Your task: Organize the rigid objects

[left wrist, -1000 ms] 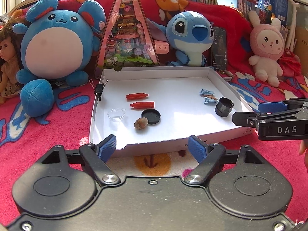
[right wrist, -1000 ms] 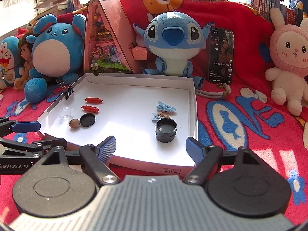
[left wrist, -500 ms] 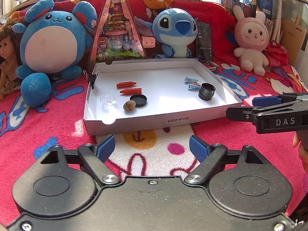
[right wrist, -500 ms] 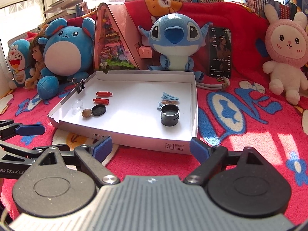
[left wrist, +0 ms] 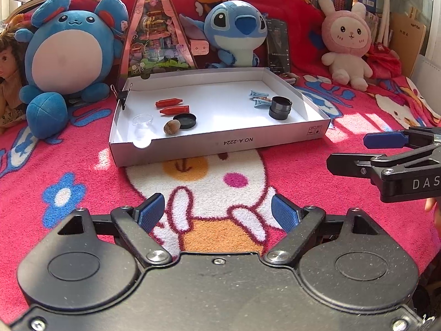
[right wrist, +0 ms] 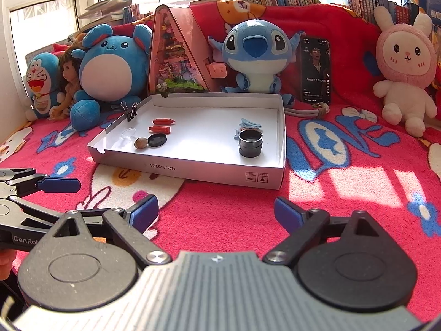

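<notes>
A white shallow box point(left wrist: 220, 140) point(right wrist: 193, 169) lies on the red blanket. In its left part lie two red crayon-like pieces point(left wrist: 168, 102) point(right wrist: 163, 121), a clear disc point(left wrist: 142, 119), a brown nut point(left wrist: 172, 126) point(right wrist: 140, 143) and a black lid point(left wrist: 184, 117) point(right wrist: 157, 140). In its right part sit blue hair clips point(left wrist: 259, 98) point(right wrist: 249, 123) and a black round jar point(left wrist: 280, 108) point(right wrist: 250, 143). My left gripper point(left wrist: 219, 213) is open and empty, well short of the box. My right gripper point(right wrist: 216, 211) is open and empty, also in front of the box.
Plush toys stand behind the box: a blue round one point(left wrist: 66, 52), Stitch point(left wrist: 237, 33) and a pink rabbit point(left wrist: 348, 41). A pink triangular toy case point(left wrist: 157, 30) and a phone point(right wrist: 315, 69) lean at the back. A binder clip point(right wrist: 131, 110) grips the box's left wall.
Both grippers have pulled back from the box; it now looks smaller and farther away, with blanket showing between it and the fingers. Both stay open. The box contents have not moved.
</notes>
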`<state>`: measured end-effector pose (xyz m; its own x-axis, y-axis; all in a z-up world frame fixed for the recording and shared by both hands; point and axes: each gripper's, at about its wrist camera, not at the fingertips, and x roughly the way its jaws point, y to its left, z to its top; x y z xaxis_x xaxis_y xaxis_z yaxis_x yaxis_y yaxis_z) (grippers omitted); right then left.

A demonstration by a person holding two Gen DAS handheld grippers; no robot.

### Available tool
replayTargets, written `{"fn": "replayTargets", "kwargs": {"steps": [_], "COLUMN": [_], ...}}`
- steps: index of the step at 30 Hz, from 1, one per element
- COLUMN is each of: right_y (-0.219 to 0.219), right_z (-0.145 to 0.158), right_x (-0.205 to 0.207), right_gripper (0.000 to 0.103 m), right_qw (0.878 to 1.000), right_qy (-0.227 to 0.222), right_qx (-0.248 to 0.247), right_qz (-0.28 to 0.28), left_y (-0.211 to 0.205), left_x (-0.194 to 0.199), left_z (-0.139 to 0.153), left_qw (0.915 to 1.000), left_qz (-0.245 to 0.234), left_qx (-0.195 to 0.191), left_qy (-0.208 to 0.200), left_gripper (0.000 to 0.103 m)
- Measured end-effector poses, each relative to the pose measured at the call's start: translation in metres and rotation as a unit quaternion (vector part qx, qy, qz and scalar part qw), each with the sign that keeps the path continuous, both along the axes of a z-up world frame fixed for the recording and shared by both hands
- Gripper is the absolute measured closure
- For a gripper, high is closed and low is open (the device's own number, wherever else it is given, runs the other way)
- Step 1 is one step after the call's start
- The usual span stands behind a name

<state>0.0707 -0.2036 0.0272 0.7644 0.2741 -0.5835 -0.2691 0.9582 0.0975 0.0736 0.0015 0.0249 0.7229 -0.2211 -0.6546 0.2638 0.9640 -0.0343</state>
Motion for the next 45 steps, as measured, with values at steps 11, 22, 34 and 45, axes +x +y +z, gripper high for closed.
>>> {"fn": "replayTargets", "kwargs": {"steps": [11,22,34,45], "right_y": [0.005,0.021,0.023,0.002], "right_z": [-0.008,-0.038,-0.048,-0.050], "right_x": [-0.050,-0.093,-0.094,-0.072], "right_gripper": [0.006,0.022,0.077,0.077], "right_qw": [0.999,0.999,0.999,0.997], "right_qy": [-0.045,-0.046,-0.044,-0.052], "right_qx": [0.005,0.012,0.015,-0.008], "right_qz": [-0.002,0.011,-0.014,-0.055], "left_y": [0.007,0.015,0.005,-0.016], "left_x": [-0.028,-0.043,-0.051,-0.061], "left_z": [-0.005,-0.009,-0.014,-0.017], "left_qw": [0.9995,0.9987,0.9984,0.9991], "left_qz": [0.017,0.034,0.015,-0.010], "left_qx": [-0.027,-0.036,-0.053,-0.040], "left_qy": [-0.003,-0.010,0.011,0.003], "left_gripper": [0.019,0.018,0.018,0.018]}}
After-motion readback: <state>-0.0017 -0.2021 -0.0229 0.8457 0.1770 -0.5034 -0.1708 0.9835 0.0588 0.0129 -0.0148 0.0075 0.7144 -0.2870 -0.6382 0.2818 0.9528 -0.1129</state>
